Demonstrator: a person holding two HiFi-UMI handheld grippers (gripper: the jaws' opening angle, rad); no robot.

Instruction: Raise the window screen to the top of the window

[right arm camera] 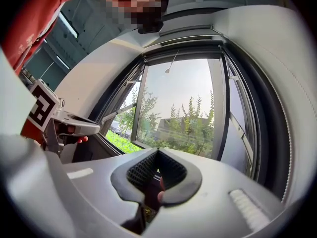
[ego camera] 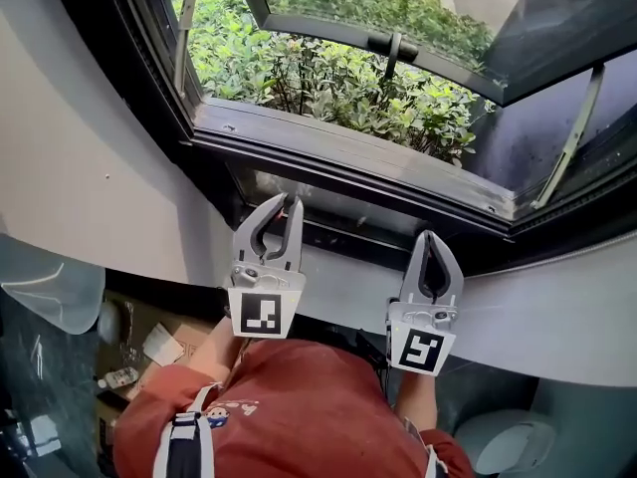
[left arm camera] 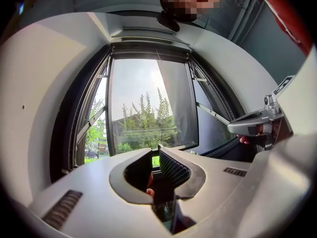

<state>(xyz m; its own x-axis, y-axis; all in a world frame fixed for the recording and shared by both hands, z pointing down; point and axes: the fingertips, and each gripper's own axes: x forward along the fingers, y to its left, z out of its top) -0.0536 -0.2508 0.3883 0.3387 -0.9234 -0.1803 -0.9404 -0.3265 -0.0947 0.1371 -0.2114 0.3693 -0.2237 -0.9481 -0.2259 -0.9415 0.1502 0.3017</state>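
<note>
- Along the inner edge of the white sill (ego camera: pixel 537 312), both claws sit low against the window's bottom frame (ego camera: pixel 348 162), well apart from each other. I judge this is because a screen's pull bar would park down there.
- On the left claw (ego camera: pixel 289 202) the jaws stand a narrow slit apart. Daylight shows through the slit and nothing is visibly pinched.
- On the right claw (ego camera: pixel 430 235) the jaws are closed tip to tip, with nothing seen between them.
- For the window screen, no mesh can be made out across the opening. A top housing (left arm camera: pixel 148 38) with a thin cord (right arm camera: pixel 171 66) hanging from it suggests the screen may be rolled up there, or the mesh may be too fine to show.
- The scene therefore fits two stages: a screen that is down with its bar at the frame, or one already at the top.
- Counted: two claws, one sash (ego camera: pixel 328 28) swung outward, two stay arms (ego camera: pixel 184 28), one sash handle (ego camera: pixel 393 46) and one cord.
</note>
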